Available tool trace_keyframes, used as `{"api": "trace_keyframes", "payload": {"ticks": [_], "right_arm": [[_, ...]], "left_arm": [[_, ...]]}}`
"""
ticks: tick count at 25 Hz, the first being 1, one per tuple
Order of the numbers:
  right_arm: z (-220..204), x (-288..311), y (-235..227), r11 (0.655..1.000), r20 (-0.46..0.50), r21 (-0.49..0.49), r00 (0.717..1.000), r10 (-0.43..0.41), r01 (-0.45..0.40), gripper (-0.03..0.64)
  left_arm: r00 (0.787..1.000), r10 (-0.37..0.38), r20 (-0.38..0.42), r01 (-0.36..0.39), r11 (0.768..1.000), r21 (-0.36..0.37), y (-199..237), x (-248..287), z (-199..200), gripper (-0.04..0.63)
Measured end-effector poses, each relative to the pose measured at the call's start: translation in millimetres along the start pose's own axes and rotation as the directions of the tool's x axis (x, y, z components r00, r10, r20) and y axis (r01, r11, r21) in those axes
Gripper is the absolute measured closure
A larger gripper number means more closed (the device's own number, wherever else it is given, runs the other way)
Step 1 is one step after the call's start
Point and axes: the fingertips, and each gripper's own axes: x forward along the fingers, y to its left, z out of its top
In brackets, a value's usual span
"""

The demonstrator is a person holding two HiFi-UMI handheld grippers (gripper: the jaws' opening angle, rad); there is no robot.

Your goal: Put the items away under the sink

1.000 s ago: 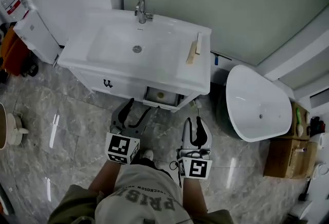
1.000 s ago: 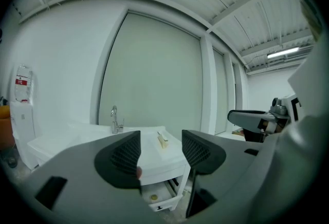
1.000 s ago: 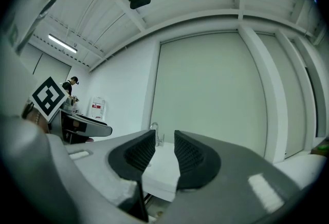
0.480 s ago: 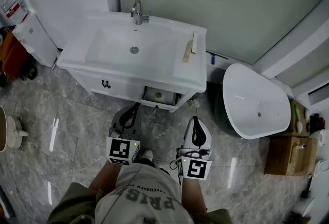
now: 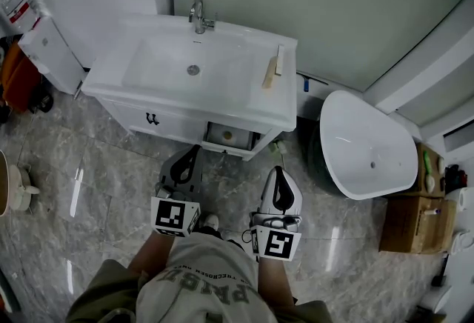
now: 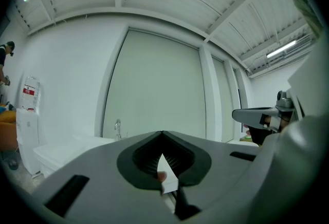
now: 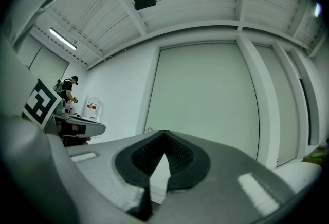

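Note:
A white sink cabinet (image 5: 155, 103) stands ahead of me, its tap (image 5: 197, 15) at the back. On the counter's right end lies a pale wooden stick-shaped item (image 5: 271, 71). Below the basin an open compartment (image 5: 230, 137) shows a small roundish thing inside. My left gripper (image 5: 189, 152) hangs above the floor in front of the cabinet, jaws shut and empty. To its right my right gripper (image 5: 278, 170) is also shut on nothing. In the left gripper view the left gripper (image 6: 162, 133) points level at the wall; the right gripper (image 7: 164, 133) does the same.
A white tub (image 5: 368, 158) stands on the floor at the right, with a cardboard box (image 5: 411, 227) beyond it. A white appliance (image 5: 52, 53) leans by the wall at the left. A small object (image 5: 277, 146) sits on the marble floor by the cabinet's right corner.
Both grippers' jaws stood apart a second ago and are now shut, with nothing between them. The grippers have barely shifted.

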Motion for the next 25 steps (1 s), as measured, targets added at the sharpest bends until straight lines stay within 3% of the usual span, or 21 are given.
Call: {"api": "trace_keyframes", "payload": {"ticks": [10, 19, 25], "right_arm": [[11.4, -0.9, -1.8, 1.000, 0.038, -0.019, 0.999, 0.006, -0.006, 0.615], [11.2, 5.4, -4.4, 0.997, -0.009, -0.071, 1.000, -0.004, 0.004, 0.618], [16.9, 3.9, -3.9, 0.999, 0.013, -0.042, 1.000, -0.011, 0.011, 0.618]], "left_arm": [[1.000, -0.017, 0.021, 0.018, 1.000, -0.009, -12.6, -0.7, 2.6, 0.585], [0.999, -0.026, 0.027, 0.026, 1.000, -0.002, -19.2, 3.2, 6.2, 0.586], [0.999, -0.035, 0.022, 0.034, 0.999, 0.009, -24.8, 1.5, 5.4, 0.586]]}}
